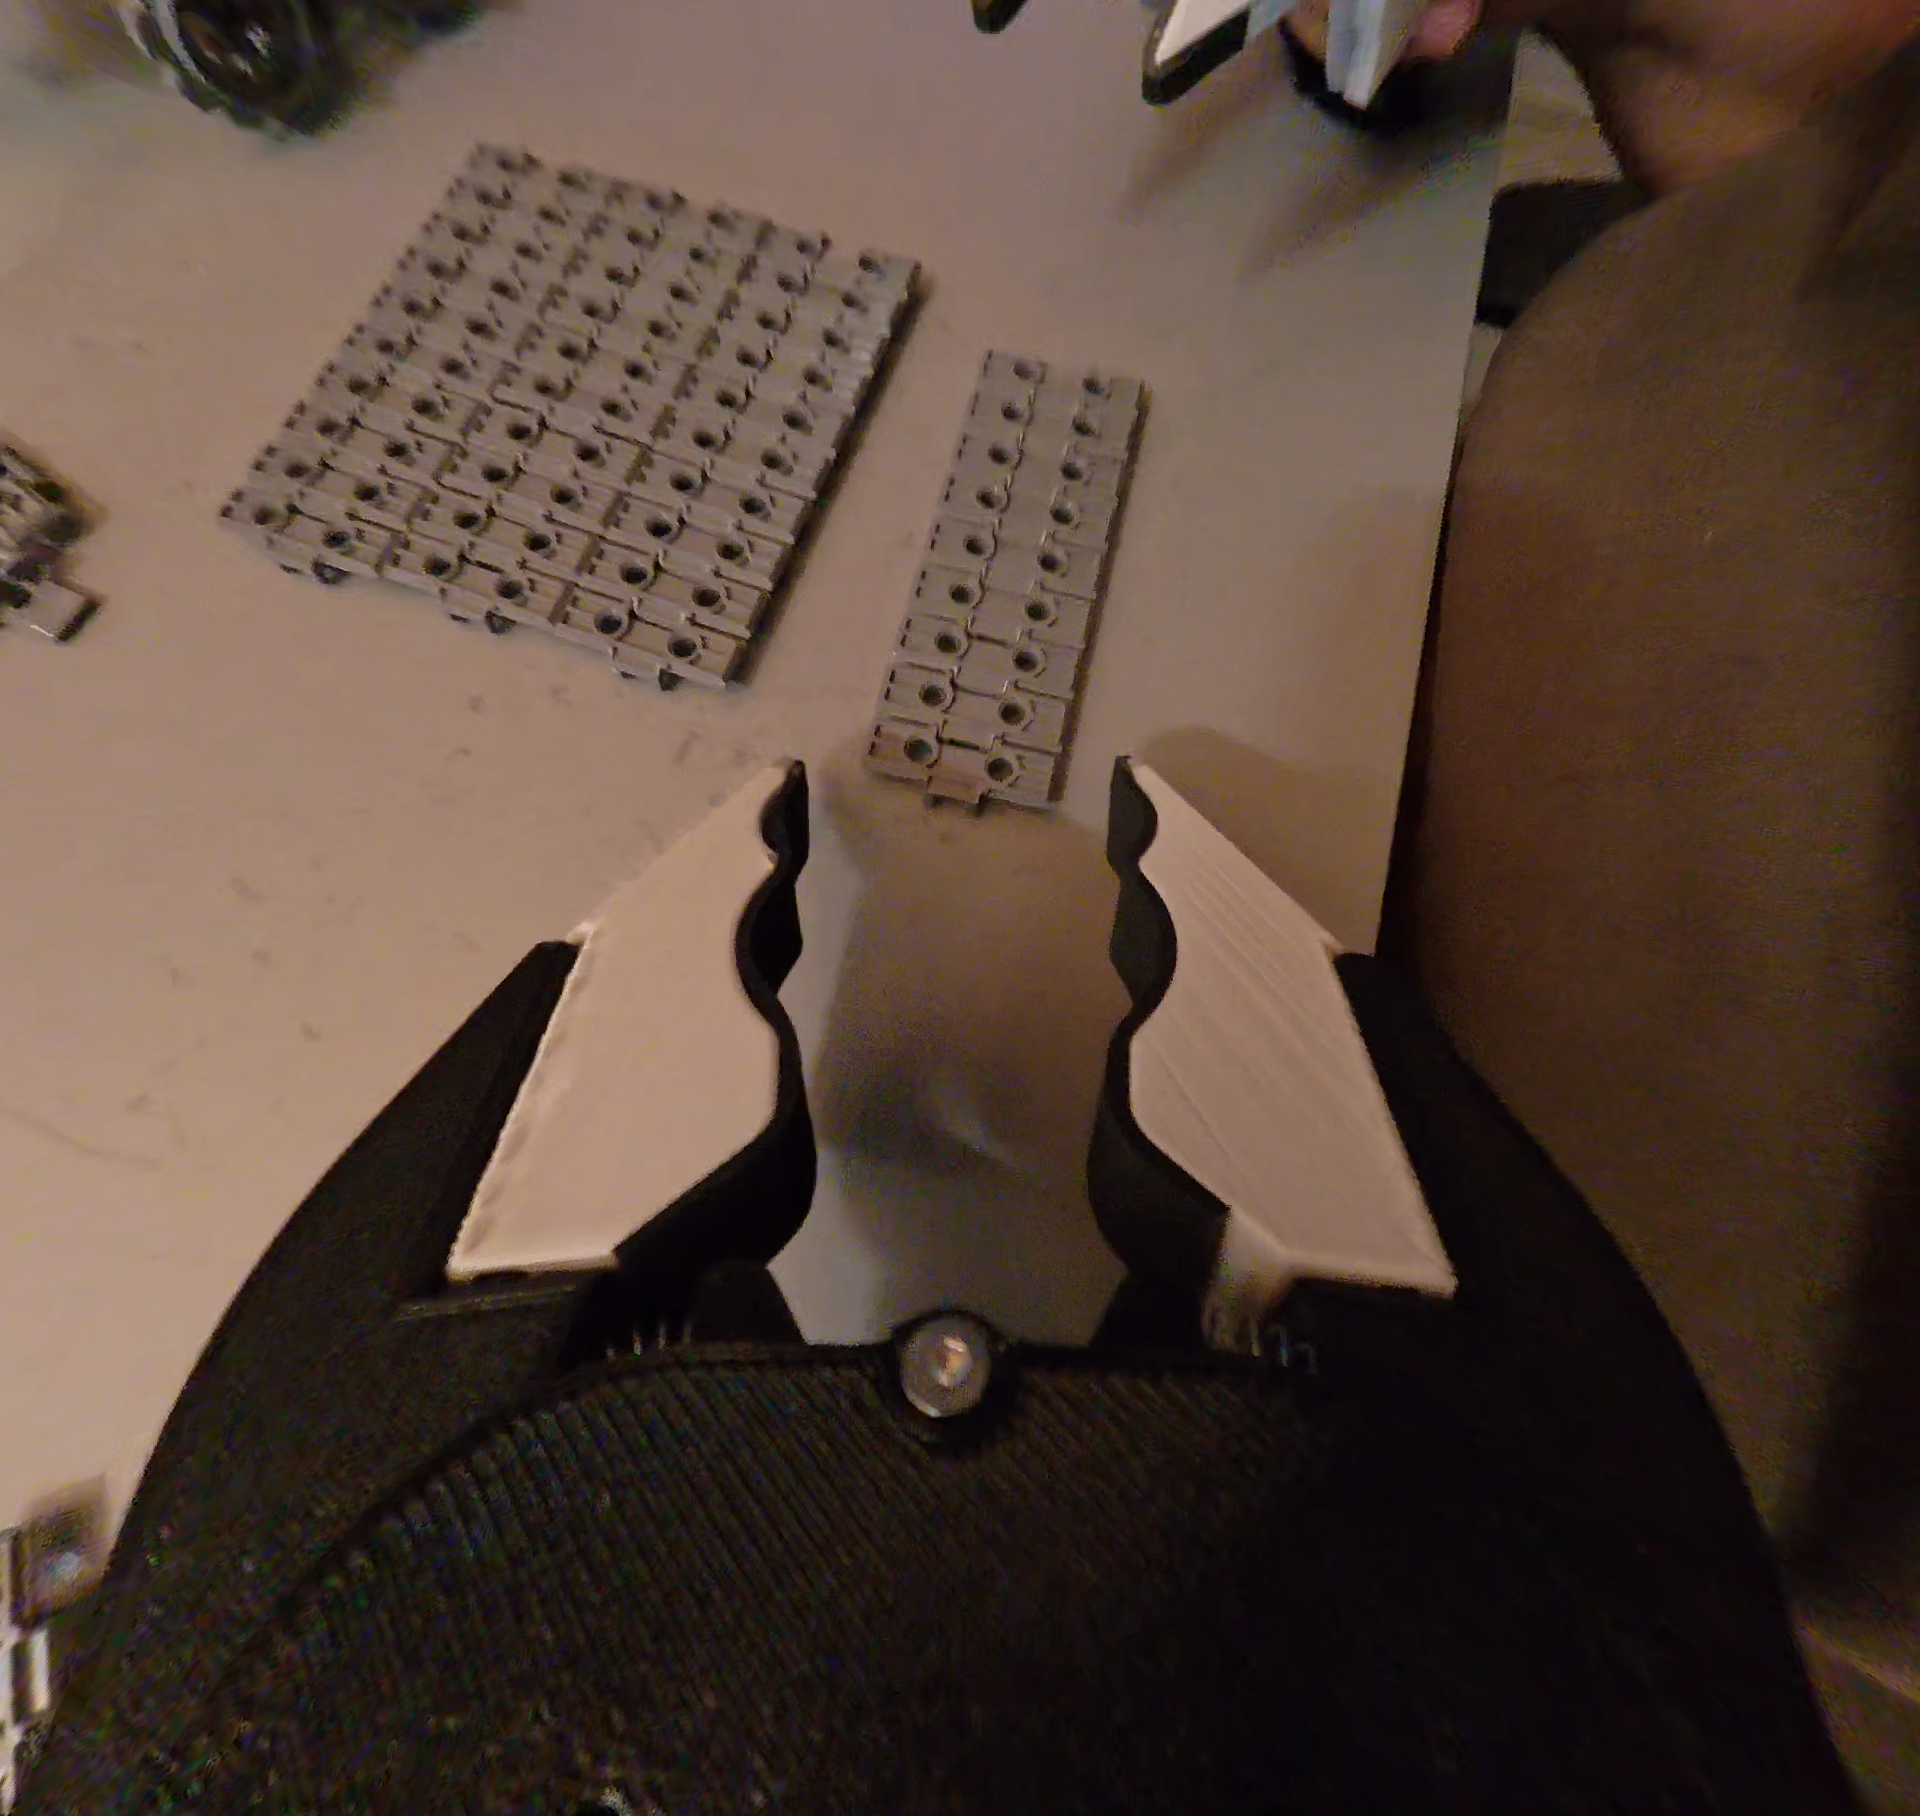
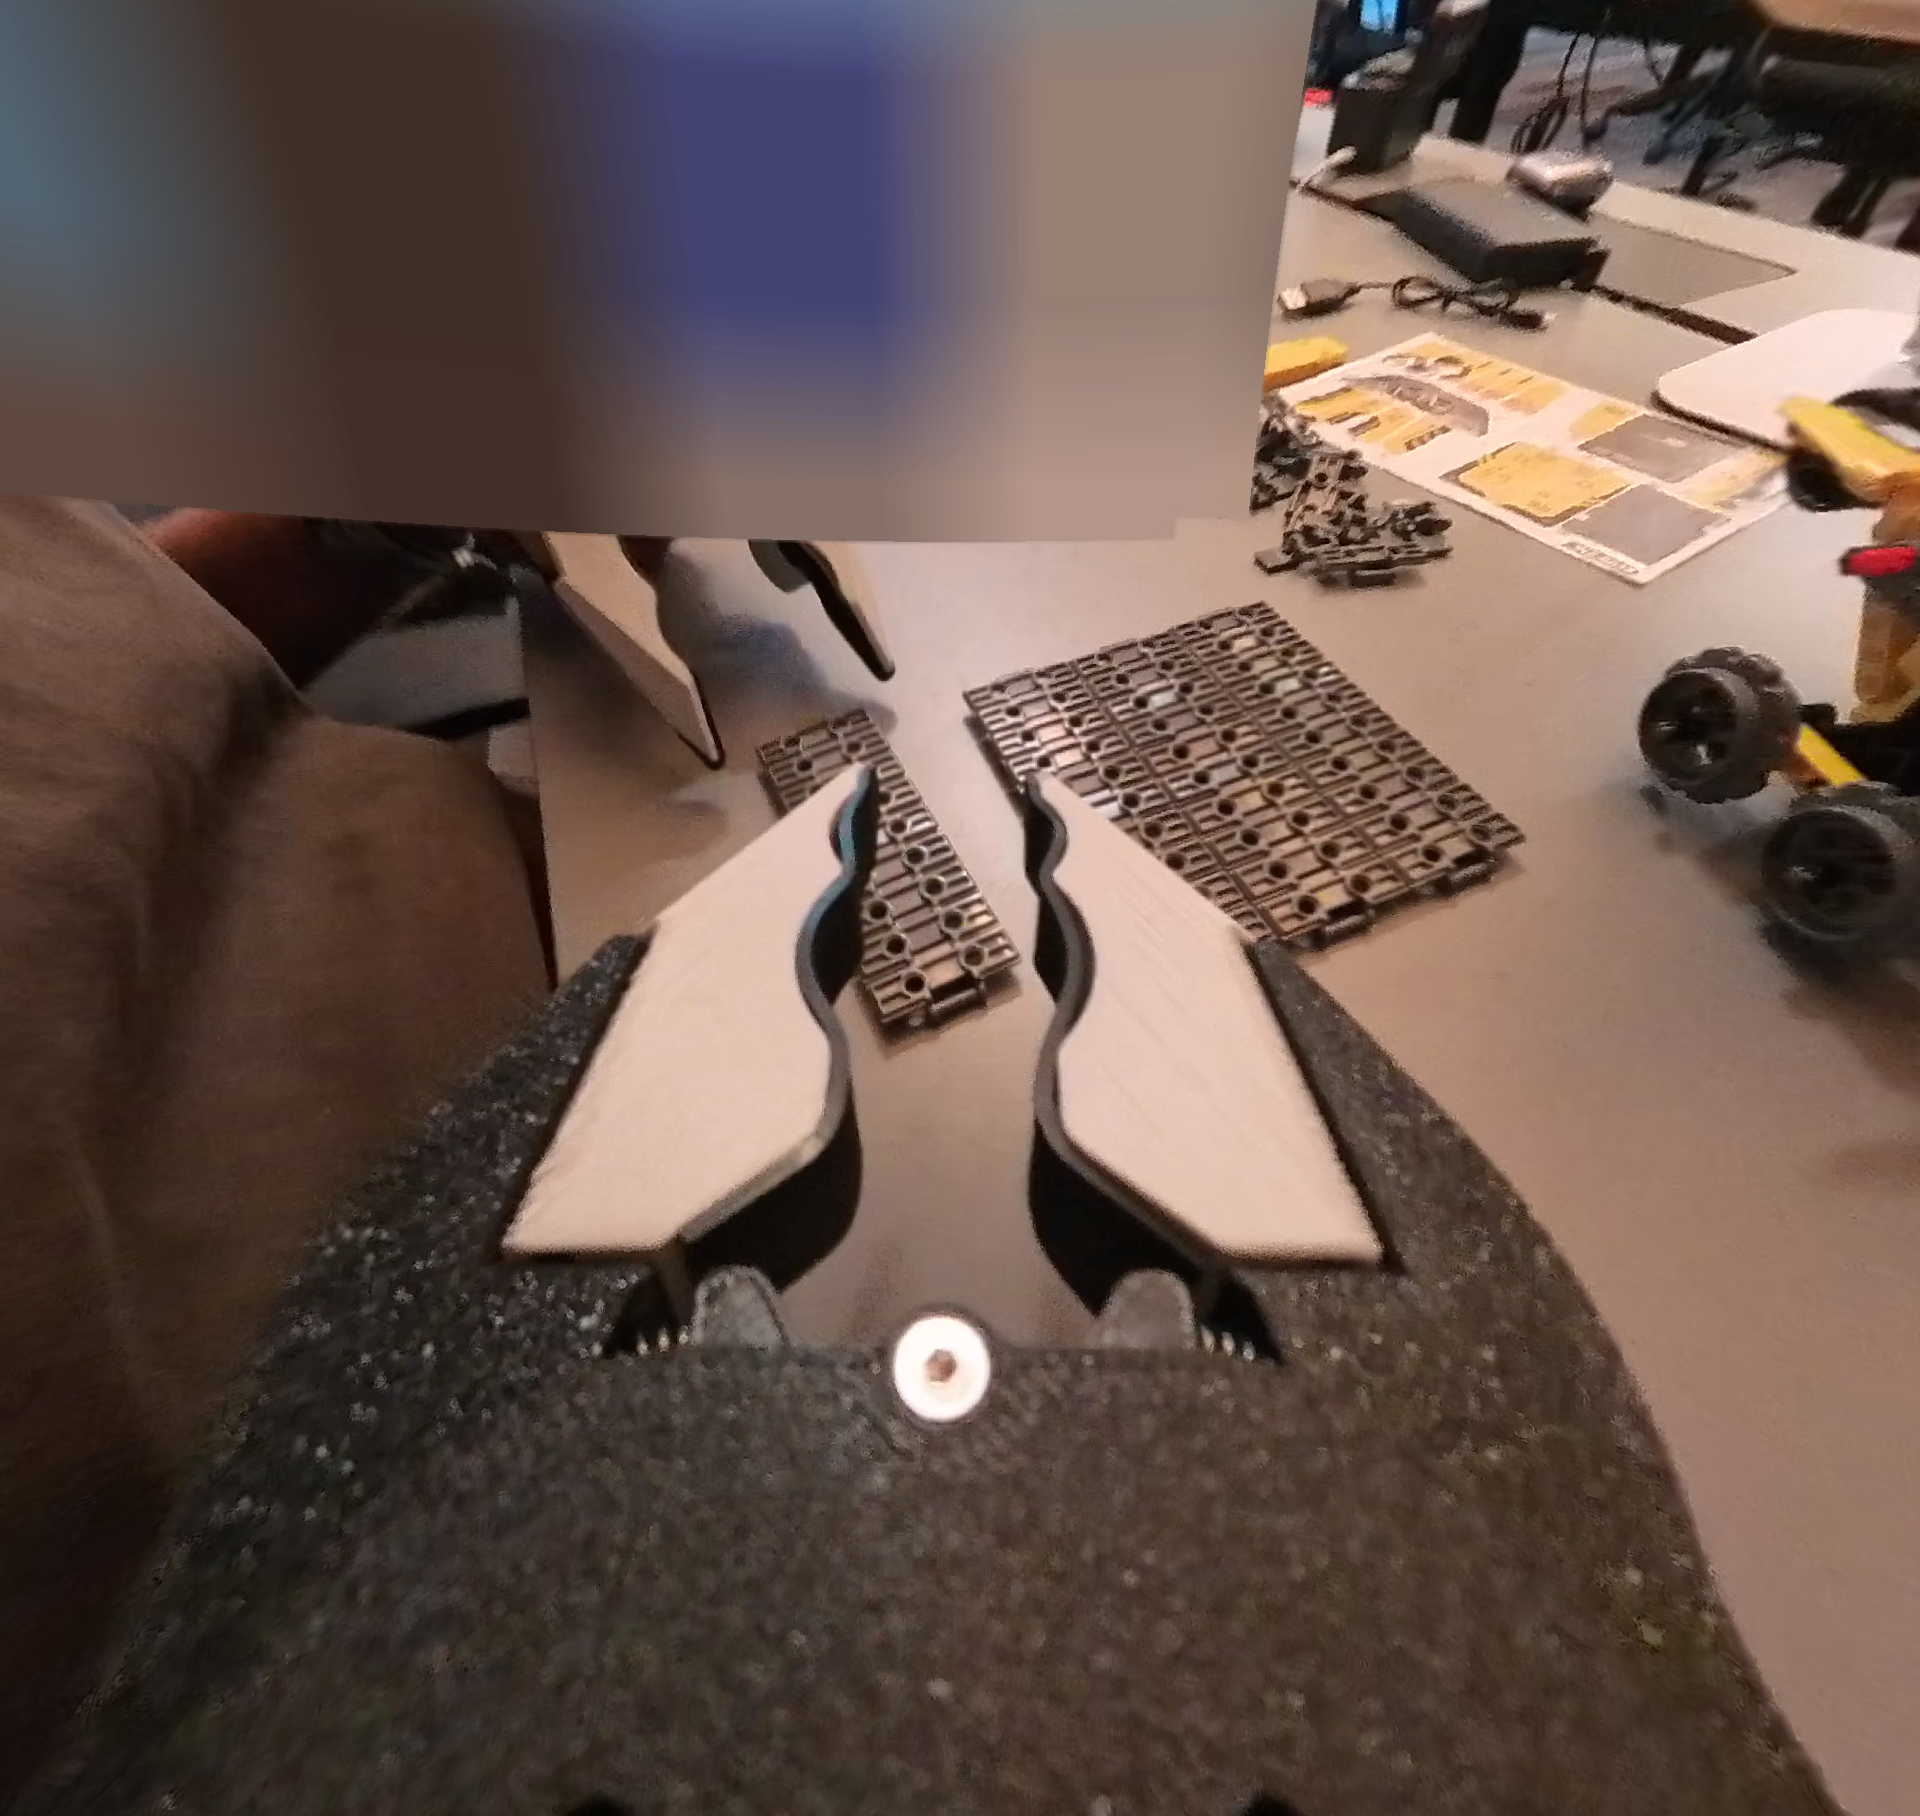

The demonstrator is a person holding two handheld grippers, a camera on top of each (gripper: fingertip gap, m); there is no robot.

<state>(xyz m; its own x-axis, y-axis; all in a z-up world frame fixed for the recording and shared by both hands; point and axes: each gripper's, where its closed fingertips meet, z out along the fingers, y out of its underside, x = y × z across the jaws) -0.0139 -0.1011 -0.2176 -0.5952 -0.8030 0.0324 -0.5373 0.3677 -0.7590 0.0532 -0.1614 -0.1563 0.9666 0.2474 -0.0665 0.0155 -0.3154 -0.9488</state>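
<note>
A narrow strip of grey track links (image 1: pixel 1008 571) lies on the table (image 1: pixel 312 883), near its right edge. A wide mat of the same links (image 1: pixel 582 405) lies to its left. My left gripper (image 1: pixel 956 790) is open and empty, its tips just short of the strip's near end. My right gripper (image 1: pixel 1075 47) hangs open beyond the strip's far end. In the right wrist view the right gripper (image 2: pixel 951 790) is open over the strip (image 2: pixel 920 893), with the mat (image 2: pixel 1247 779) to the right. The left gripper (image 2: pixel 798 712) faces it from the far end.
A yellow toy vehicle with black wheels (image 2: pixel 1766 800) stands beside the mat and shows in the left wrist view (image 1: pixel 239 21). A printed sheet (image 2: pixel 1507 447), a pile of black parts (image 2: pixel 1340 519) and a black box (image 2: pixel 1486 228) lie farther off. A person's brown clothing (image 1: pixel 1662 727) borders the table edge.
</note>
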